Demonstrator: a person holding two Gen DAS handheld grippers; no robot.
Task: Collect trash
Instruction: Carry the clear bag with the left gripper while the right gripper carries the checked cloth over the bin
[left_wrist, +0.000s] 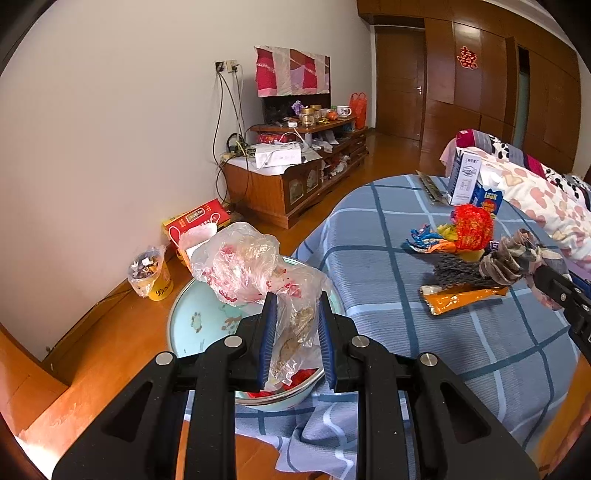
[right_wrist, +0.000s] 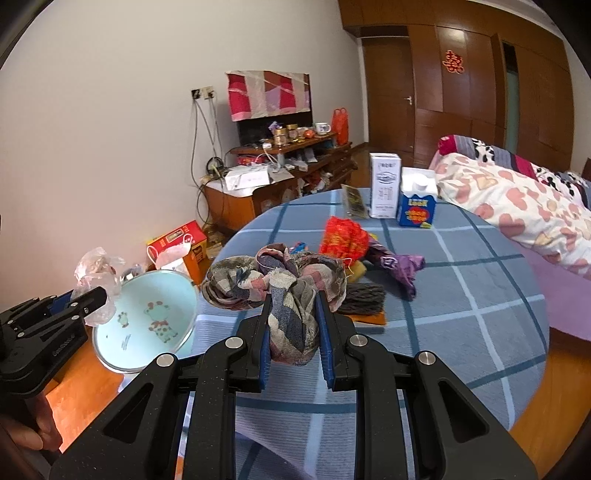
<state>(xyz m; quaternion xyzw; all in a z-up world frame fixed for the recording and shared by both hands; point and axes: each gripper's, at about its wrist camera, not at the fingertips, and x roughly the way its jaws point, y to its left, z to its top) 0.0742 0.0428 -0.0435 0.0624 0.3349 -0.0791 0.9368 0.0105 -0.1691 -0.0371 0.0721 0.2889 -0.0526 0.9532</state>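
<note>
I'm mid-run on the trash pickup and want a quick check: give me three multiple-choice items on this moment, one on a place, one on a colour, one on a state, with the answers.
1. Where is the enamel basin?
A. Beside the table's edge, under the left tool
B. On the bed
C. On the TV cabinet

2. What colour is the checked tablecloth?
A. Green
B. Blue
C. Yellow

3. What is the right tool doing?
A. Standing open and empty
B. Shut on a milk carton
C. Shut on a bundled patterned cloth

Answers:
1. A: the right wrist view shows the basin next to the table, and the left tool hangs over it with a clear plastic bag.
2. B: blue with lighter and darker lines.
3. C: its pads press on the patterned cloth; both cartons stand at the table's far side.
</note>
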